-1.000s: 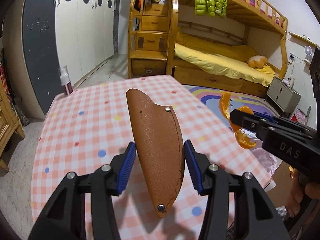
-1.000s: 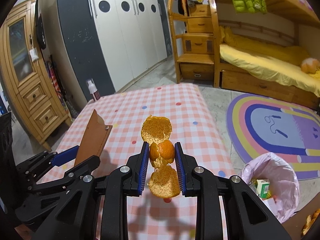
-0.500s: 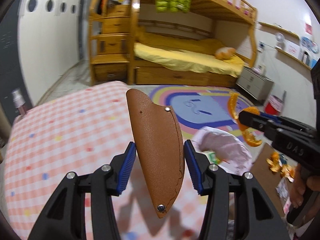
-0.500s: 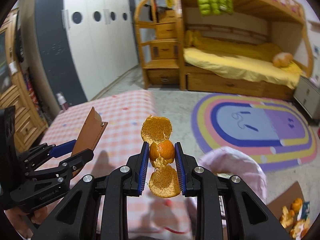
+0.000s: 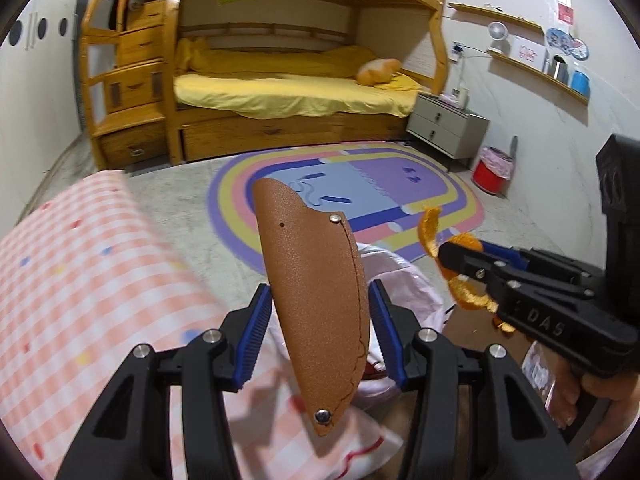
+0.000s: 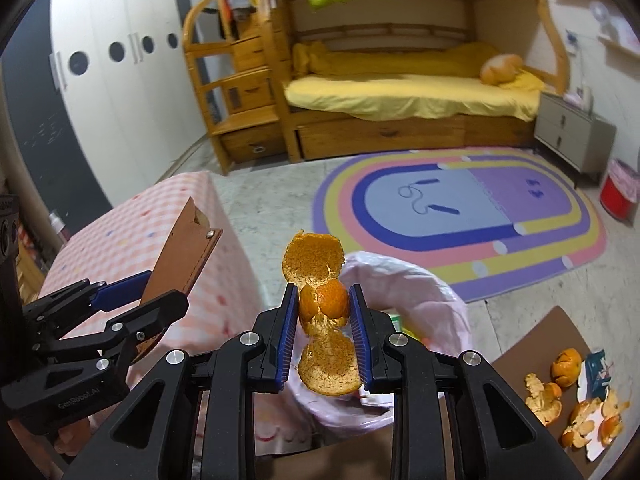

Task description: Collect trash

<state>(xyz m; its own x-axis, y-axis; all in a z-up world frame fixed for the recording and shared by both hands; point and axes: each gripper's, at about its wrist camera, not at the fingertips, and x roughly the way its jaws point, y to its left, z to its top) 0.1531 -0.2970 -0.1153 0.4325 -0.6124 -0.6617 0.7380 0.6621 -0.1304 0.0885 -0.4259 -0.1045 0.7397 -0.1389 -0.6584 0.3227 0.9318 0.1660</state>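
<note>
While the left gripper [image 5: 316, 332] is clenched on a brown leather sheath [image 5: 316, 300], its blue pads [image 5: 256, 336] press the sheath's two edges and the piece stands nearly upright, rounded tip up and a rivet near the bottom end. From the right wrist camera, the right gripper [image 6: 324, 332] is clamped on an orange peel [image 6: 322, 304], one curl of rind rising above the pads and another hanging below them. Both grippers are held in the air beside the desk [image 5: 80, 280], which wears a pink checked cloth with coloured dots, and just over a bin lined with a pale pink bag [image 6: 420, 292] standing on the floor at the desk's corner (a few scraps can be made out inside, though not what they are). To the right of the bin a brown board [image 6: 532, 344] lies on the floor with more orange peels [image 6: 544, 400] and a small teal wrapper [image 6: 598, 372] on it. Farther off are a rainbow rug [image 6: 460, 216], a wooden bunk bed [image 5: 280, 92] with yellow bedding, and a red bucket [image 5: 490, 168] by a grey nightstand [image 5: 448, 126].
</note>
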